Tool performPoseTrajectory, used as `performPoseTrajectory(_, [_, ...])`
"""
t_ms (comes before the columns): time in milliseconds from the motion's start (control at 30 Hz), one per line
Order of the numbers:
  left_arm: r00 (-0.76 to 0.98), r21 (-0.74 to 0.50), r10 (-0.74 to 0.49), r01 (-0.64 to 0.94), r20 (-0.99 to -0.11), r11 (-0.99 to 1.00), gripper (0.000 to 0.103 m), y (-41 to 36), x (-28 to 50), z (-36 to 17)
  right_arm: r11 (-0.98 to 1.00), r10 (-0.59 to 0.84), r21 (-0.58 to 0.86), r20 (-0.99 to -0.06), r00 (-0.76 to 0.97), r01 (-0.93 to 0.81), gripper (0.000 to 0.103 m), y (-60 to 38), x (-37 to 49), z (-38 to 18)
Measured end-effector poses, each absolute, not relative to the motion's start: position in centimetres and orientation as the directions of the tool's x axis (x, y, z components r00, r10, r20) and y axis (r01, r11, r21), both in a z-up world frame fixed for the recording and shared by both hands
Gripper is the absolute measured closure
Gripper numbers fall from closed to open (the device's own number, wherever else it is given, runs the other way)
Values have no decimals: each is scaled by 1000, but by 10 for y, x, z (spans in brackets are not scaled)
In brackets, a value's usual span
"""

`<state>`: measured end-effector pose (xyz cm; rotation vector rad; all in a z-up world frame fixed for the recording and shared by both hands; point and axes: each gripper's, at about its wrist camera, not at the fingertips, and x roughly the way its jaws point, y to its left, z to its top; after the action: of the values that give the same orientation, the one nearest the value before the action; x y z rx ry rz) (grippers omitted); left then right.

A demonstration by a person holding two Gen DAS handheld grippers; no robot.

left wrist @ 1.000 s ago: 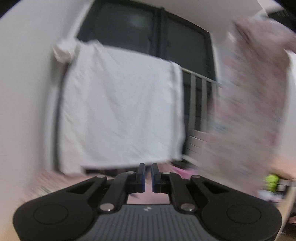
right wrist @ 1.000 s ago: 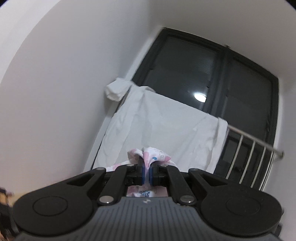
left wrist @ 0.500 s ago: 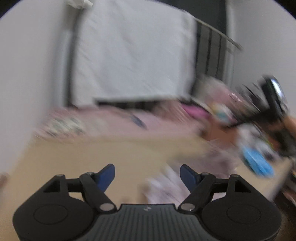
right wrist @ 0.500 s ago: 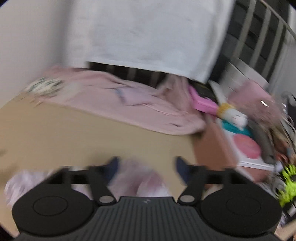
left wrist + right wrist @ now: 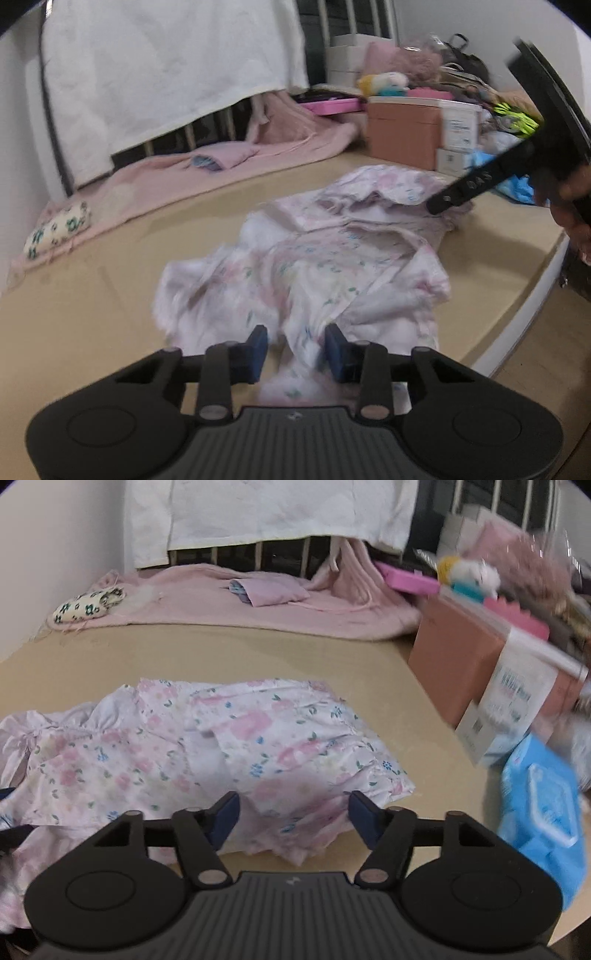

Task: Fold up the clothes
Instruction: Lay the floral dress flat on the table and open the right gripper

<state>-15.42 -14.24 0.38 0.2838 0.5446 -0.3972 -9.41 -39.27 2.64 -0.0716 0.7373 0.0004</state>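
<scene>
Floral garment (image 5: 207, 746) is lying crumpled at centre of tan surface (image 5: 229, 653). Left tool (image 5: 295, 349) is being held spread, fabric ridge between tips. Right tool (image 5: 291, 814) is being held spread wide, empty. Advice: garment should be flattened before edge is pinched.

floral garment (image 5: 236, 746) dropped onto table (image 5: 110, 653), right claw (image 5: 293, 814) now unclenched, left claw (image 5: 295, 349) reopened

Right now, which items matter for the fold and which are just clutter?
Job:
- floral garment, crumpled on the table
- left gripper, open over its near edge
- right gripper, open over its near edge

Lying about:
- pink blanket
- white sheet
- brown box
- blue wipes pack
- floral pouch
</scene>
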Motion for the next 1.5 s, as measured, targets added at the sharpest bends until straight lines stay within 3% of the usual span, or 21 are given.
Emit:
performPoseTrajectory(167, [850, 323, -133, 332, -510, 886, 70, -73, -142, 5, 999, 47, 17, -693, 720, -49, 69, -369, -83, 12])
performPoseTrajectory(267, [870, 428, 30, 212, -492, 879, 68, -19, -126, 7, 991, 129, 64, -684, 718, -117, 74, -341, -99, 17])
performPoseTrajectory(333, [864, 409, 126, 98, -488, 907, 67, 16, -124, 20, 989, 143, 69, -662, 736, -130, 73, -324, -114, 26])
performPoseTrajectory(367, [868, 336, 132, 42, -479, 941, 66, 33, -128, 32, 990, 138, 66, -643, 753, -125, 71, -317, -124, 33])
performPoseTrajectory(433, [894, 109, 51, -2, -445, 994, 51, 56, -139, 56, 982, 184, 75, -562, 806, -172, 54, -301, -141, 53])
performPoseTrajectory(500, [906, -57, -84, 66, -415, 996, 33, 55, -143, 67, 965, 255, 68, -476, 842, -254, 16, -279, -149, 68])
performPoseTrajectory(533, [903, -75, -125, 104, -412, 992, 26, 46, -139, 66, 951, 289, 39, -465, 837, -307, 11, -262, -143, 68])
performPoseTrajectory(567, [897, -78, -158, 138, -413, 987, 26, 35, -134, 63, 935, 319, 10, -458, 830, -354, 10, -246, -137, 67])
performPoseTrajectory(667, [882, 36, -89, 119, -463, 992, 32, 5, -113, 41, 915, 305, -70, -525, 795, -397, 10, -207, -105, 44])
performPoseTrajectory(733, [876, 30, -42, 64, -481, 997, 46, 3, -106, 32, 896, 290, -121, -568, 770, -427, 18, -182, -84, 28])
performPoseTrajectory(767, [873, 18, -23, 37, -488, 999, 48, 4, -103, 28, 885, 282, -145, -589, 758, -442, 32, -169, -73, 20])
performPoseTrajectory(800, [865, -2, -33, 37, -500, 999, 56, 6, -101, 25, 876, 274, -162, -608, 745, -454, 63, -158, -63, 13])
performPoseTrajectory(867, [832, 20, -55, 79, -552, 997, 70, 7, -99, 16, 914, 313, 6, -646, 696, -406, 91, -176, -44, 14])
performPoseTrajectory(1000, [853, 108, -27, 98, -521, 989, 72, 8, -111, 8, 902, 390, 393, -557, 733, -181, 97, -273, -31, 34])
performPoseTrajectory(1067, [850, 85, -37, 95, -525, 992, 72, 11, -112, 9, 895, 277, 447, -558, 783, 2, 91, -321, -29, 30])
performPoseTrajectory(1100, [846, 78, -38, 93, -531, 993, 72, 12, -110, 11, 882, 220, 463, -567, 794, 86, 70, -344, -33, 27])
performPoseTrajectory(1167, [837, 68, -37, 88, -546, 994, 71, 12, -105, 16, 839, 109, 489, -583, 805, 240, 62, -386, -41, 21])
performPoseTrajectory(1267, [832, -9, -90, 102, -547, 995, 71, 11, -103, 29, 885, 63, 430, -492, 868, 180, 53, -383, -84, 36])
performPoseTrajectory(1367, [839, -54, -176, 173, -515, 983, 53, 0, -99, 37, 951, 112, 307, -438, 892, 31, 31, -347, -105, 46])
performPoseTrajectory(1467, [821, 69, -105, 172, -561, 983, 57, -20, -88, 28, 976, 194, 185, -503, 842, -114, 35, -304, -96, 36])
performPoseTrajectory(1500, [815, 74, -89, 160, -573, 984, 66, -20, -87, 25, 985, 170, 111, -541, 824, -130, 47, -290, -92, 29])
